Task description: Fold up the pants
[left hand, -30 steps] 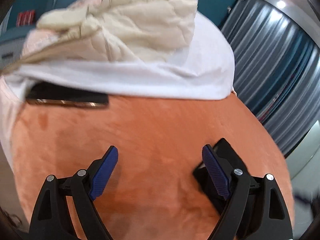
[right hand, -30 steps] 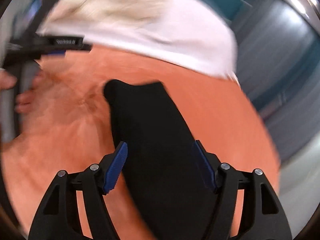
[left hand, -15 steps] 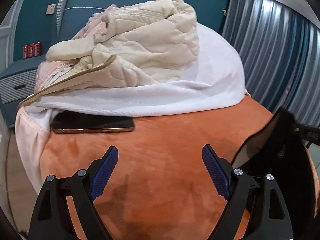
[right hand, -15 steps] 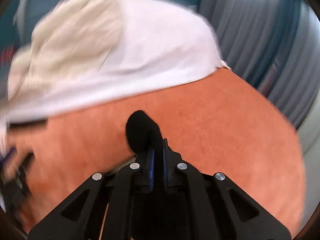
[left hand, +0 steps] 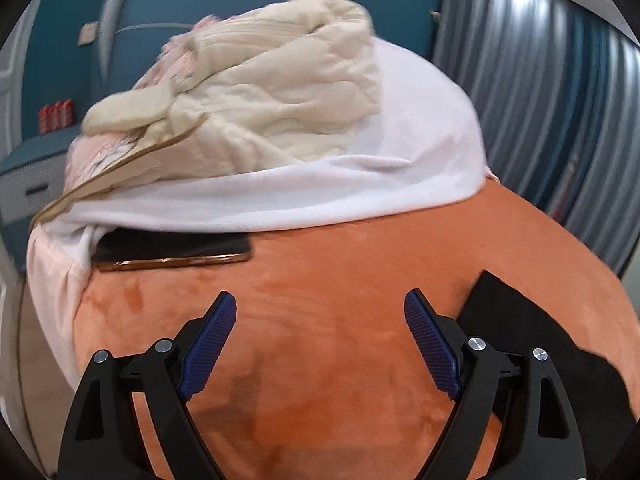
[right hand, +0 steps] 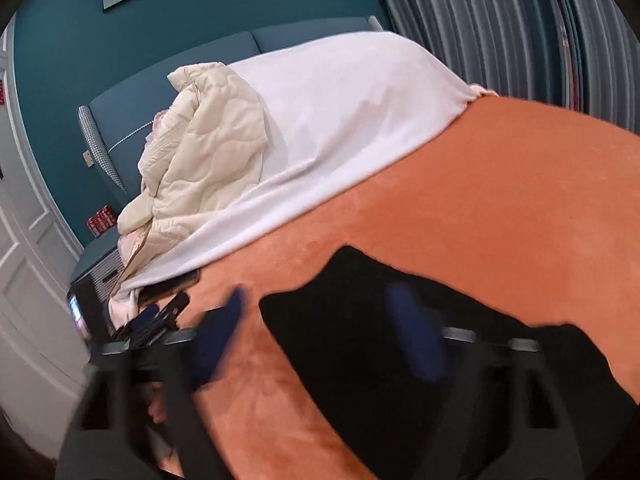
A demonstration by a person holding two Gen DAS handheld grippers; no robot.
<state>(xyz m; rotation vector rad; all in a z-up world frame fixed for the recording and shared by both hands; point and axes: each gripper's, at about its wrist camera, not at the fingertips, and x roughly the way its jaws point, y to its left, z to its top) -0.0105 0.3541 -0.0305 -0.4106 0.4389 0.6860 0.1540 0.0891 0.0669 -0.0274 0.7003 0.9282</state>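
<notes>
The black pants (right hand: pixel 400 360) lie on the orange blanket (right hand: pixel 500 200), spread under and ahead of my right gripper (right hand: pixel 324 332), which is open, blurred, and just above the cloth. In the left wrist view a corner of the pants (left hand: pixel 516 312) shows at the right, beside my right-hand finger. My left gripper (left hand: pixel 320 316) is open and empty over bare orange blanket (left hand: pixel 320 280), left of the pants. It also shows in the right wrist view (right hand: pixel 160 316) at the left edge.
A phone (left hand: pixel 172 250) lies at the blanket's far left, half under a white sheet (left hand: pixel 360 188). A cream quilted jacket (left hand: pixel 272 100) is heaped on the sheet. Grey curtains (left hand: pixel 560 100) hang at the right; a teal headboard stands behind.
My right gripper was shut on the pants half a second ago and is now open, with the pants lying flat on the blanket. My left gripper stayed open and shifted slightly.
</notes>
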